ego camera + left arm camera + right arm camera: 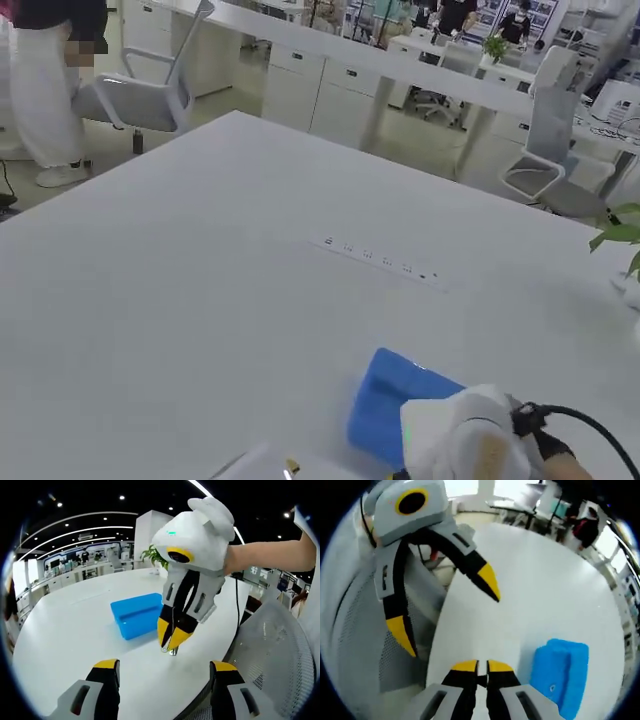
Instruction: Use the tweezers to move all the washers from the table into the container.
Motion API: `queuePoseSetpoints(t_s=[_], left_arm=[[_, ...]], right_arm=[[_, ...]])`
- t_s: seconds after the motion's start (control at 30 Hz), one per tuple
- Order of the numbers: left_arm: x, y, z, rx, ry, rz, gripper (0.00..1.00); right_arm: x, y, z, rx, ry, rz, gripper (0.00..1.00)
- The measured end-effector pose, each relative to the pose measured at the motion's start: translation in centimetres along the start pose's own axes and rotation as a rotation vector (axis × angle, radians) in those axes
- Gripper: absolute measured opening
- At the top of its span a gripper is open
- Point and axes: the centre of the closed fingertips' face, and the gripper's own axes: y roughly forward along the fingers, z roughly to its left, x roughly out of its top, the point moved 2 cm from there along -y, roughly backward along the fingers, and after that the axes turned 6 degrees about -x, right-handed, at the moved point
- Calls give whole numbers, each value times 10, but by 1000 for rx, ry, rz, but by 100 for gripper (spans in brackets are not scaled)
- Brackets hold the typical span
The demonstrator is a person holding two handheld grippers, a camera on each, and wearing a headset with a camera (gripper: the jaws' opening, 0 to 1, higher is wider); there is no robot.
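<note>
- Table [200, 260]: a broad white top, the working surface. No washers can be made out on it at this resolution, so the first requirement is probably to bring the head view down onto the near edge, where the tools are.
- Container [385, 400]: a blue open box standing on the table near its front edge, just beyond the grippers. It is the drop target. Its mouth faces up, so a washer should be carried over the rim and released low inside.
- Right gripper [170, 637]: points down at the table beside the container, yellow tips drawn together. Whether they pinch the tweezers cannot be told. Grip pressure should be kept steady, since a slackened squeeze would likely let a thin tool twist.
- Left gripper [165, 666]: jaws spread wide, holding nothing, facing the right gripper from close by. It is best kept clear of the path to the box.
- Small bright piece [170, 651]: directly under the right gripper's tips, at the table surface close to the edge. It is too small to identify as tool tip or washer. Work here should move inward, away from the edge.
</note>
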Motion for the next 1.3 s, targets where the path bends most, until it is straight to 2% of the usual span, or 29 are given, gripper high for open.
queuePoseSetpoints(t_s=[0.03, 0.1, 0.13, 0.17, 0.2, 0.33, 0.37, 0.47, 0.6, 0.7, 0.83, 0.9, 0.97, 1.03, 1.17, 1.2, 1.3], left_arm=[[0, 0, 0, 0, 1, 1, 74], [-1, 0, 0, -2, 1, 6, 73], [-1, 1, 0, -4, 2, 9, 73], [-2, 1, -1, -5, 3, 10, 73], [-2, 1, -1, -9, 5, 12, 73], [-3, 2, -3, -23, 5, 18, 72], [-3, 2, -3, -24, 6, 21, 71], [-4, 3, -4, -28, 8, 25, 71], [-5, 3, -5, -35, 9, 31, 71], [-5, 3, -6, -37, 11, 33, 71], [-5, 2, -5, -33, 7, 32, 71], [-5, 2, -4, -30, 5, 31, 71], [-5, 2, -4, -27, 4, 31, 71], [-6, 2, -4, -29, 4, 32, 70], [-7, 2, -4, -28, 6, 39, 70], [-7, 2, -4, -29, 5, 39, 70], [-8, 2, -4, -30, 7, 46, 70]], right_arm=[[-3, -3, -6, -62, 66, -57, 2], [-7, -7, -9, -100, 190, -118, 2], [-10, -10, -11, -118, 291, -161, 2], [-12, -12, -14, -131, 348, -192, 2], [-16, -14, -19, -152, 448, -233, 2], [-34, -19, -36, -175, 761, -348, 2], [-37, -19, -37, -176, 798, -359, 2], [-35, -18, -35, -185, 758, -351, 2], [-21, -14, -32, -187, 650, -331, 2], [-15, -10, -30, -186, 639, -337, 2], [-15, -10, -30, -197, 656, -373, 2], [-13, -10, -27, -185, 645, -405, 2], [-8, -9, -21, -178, 585, -431, 3], [-4, -8, -12, -198, 452, -421, 3], [4, -4, 3, -247, 270, -406, 3], [4, -3, 5, -251, 247, -407, 3], [1, -1, 4, -284, 283, -418, 4]])
